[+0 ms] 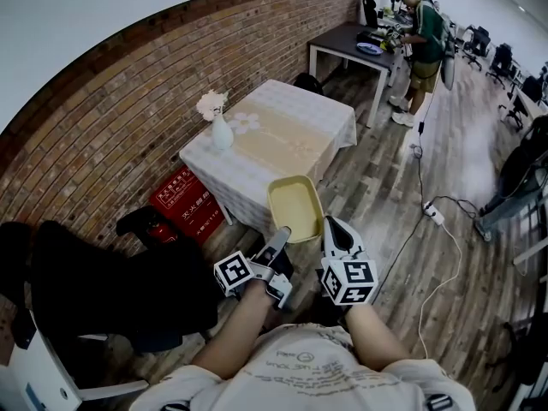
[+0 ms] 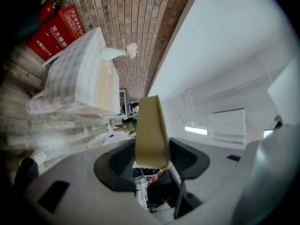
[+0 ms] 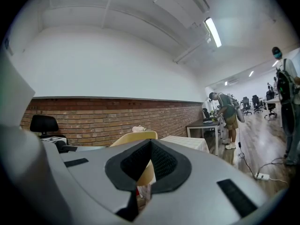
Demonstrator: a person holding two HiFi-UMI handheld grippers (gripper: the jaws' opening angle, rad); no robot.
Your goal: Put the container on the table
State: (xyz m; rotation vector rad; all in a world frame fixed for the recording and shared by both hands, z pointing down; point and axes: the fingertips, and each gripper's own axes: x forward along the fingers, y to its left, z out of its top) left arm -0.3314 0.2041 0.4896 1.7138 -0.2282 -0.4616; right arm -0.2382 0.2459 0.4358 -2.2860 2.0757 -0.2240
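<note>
A pale yellow container [image 1: 295, 208] hangs in the air in front of me, just short of the near corner of the cloth-covered table [image 1: 300, 110]. My left gripper [image 1: 281, 232] is shut on its near rim; in the left gripper view the container [image 2: 150, 130] stands edge-on between the jaws of that gripper [image 2: 152, 161]. My right gripper [image 1: 330, 225] meets the container's near right corner. In the right gripper view the container [image 3: 133, 137] shows behind and between the closed pads of the right gripper [image 3: 149, 163].
A white vase with flowers [image 1: 221, 131] stands at the table's left edge. A red box [image 1: 184, 202] lies on the floor by the brick wall, and a black chair [image 1: 86, 289] is at my left. Farther off a person [image 1: 419, 45] stands at a dark table [image 1: 342, 39]. A power strip [image 1: 432, 214] lies on the floor.
</note>
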